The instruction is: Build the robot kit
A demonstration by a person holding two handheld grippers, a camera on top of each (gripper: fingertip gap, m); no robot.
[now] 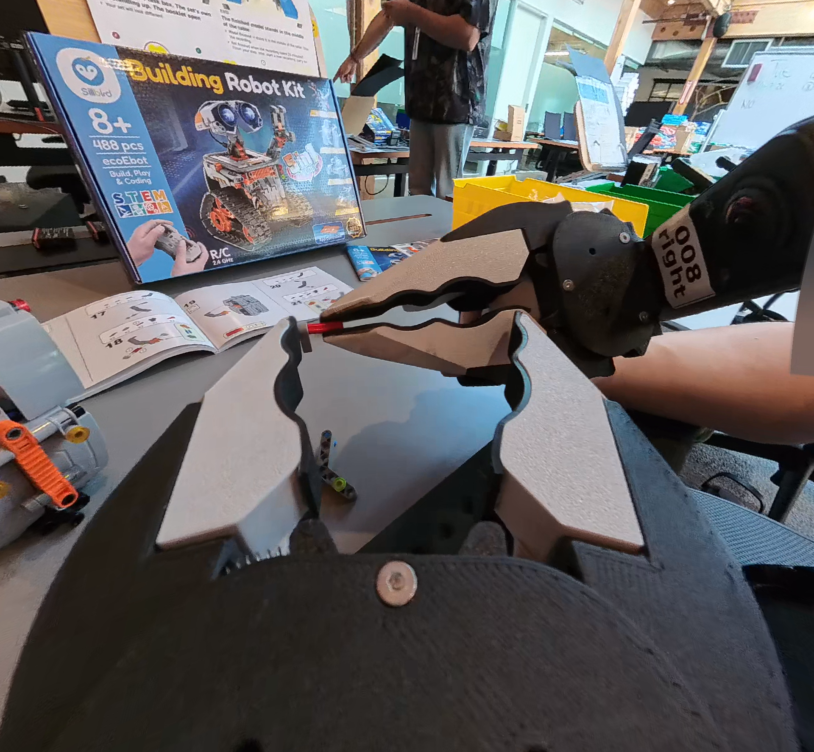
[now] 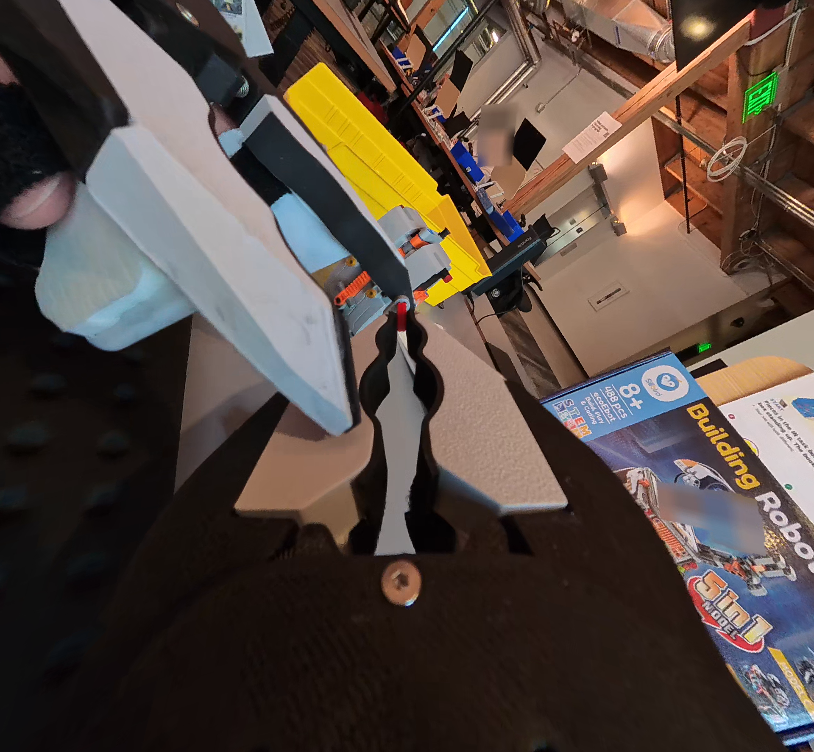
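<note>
My right gripper (image 1: 325, 327) reaches in from the right and is shut on a short red pin (image 1: 326, 328), held above the table. In the right wrist view the red pin (image 2: 401, 317) sticks out of my right gripper's (image 2: 401, 325) tips. The pin's pale end meets the inner pad of one finger (image 1: 246, 413) of my left gripper (image 1: 403, 325), which is open and empty. That same left finger (image 2: 211, 246) crosses the right wrist view. A small grey beam with a lime peg (image 1: 335, 473) lies on the table between the left fingers.
A partly built grey model with an orange beam (image 1: 39, 466) sits at the left. An open instruction booklet (image 1: 145, 334) lies before the upright kit box (image 1: 198, 158). A yellow bin (image 1: 497, 198) and a green bin (image 1: 643, 198) stand behind. A person (image 1: 440, 70) stands beyond the table.
</note>
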